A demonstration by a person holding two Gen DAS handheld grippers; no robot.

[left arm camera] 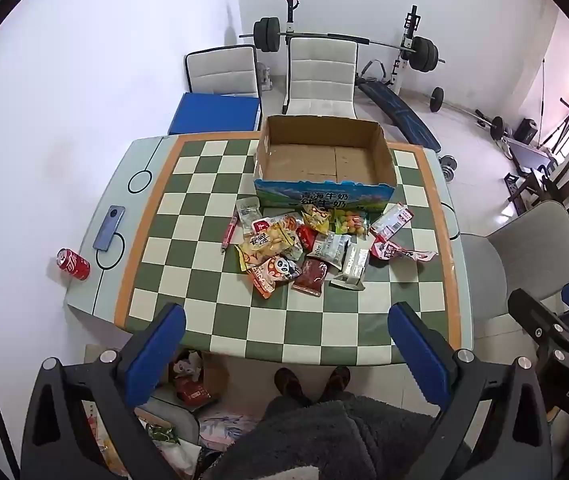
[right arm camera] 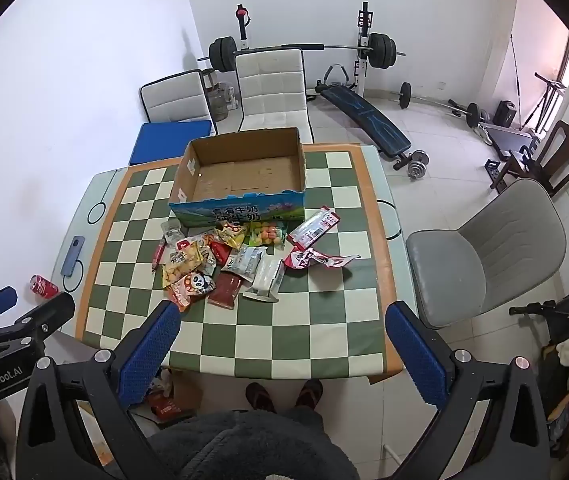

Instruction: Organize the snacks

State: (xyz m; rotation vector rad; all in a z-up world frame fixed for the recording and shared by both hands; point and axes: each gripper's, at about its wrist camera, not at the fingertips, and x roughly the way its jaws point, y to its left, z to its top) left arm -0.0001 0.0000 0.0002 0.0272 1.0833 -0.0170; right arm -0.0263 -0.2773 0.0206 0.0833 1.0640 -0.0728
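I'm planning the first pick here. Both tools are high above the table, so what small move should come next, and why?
Probably lower the open right tool toward the dark red snack packet at the near edge of the pile. Both tools hang empty, the brown cardboard box holds nothing, and that packet looks flat and uncovered.

Green-and-cream checkered surface (left arm camera: 212, 320) with orange border: open brown cardboard box (left arm camera: 324, 148) at far side; pile of colourful snack packets (left arm camera: 316, 244) just before it; blue phone (left arm camera: 109, 227), red soda can (left arm camera: 73, 264) at left edge.

Snack packets (left arm camera: 304, 248) heaped before empty open cardboard box (left arm camera: 324, 160).
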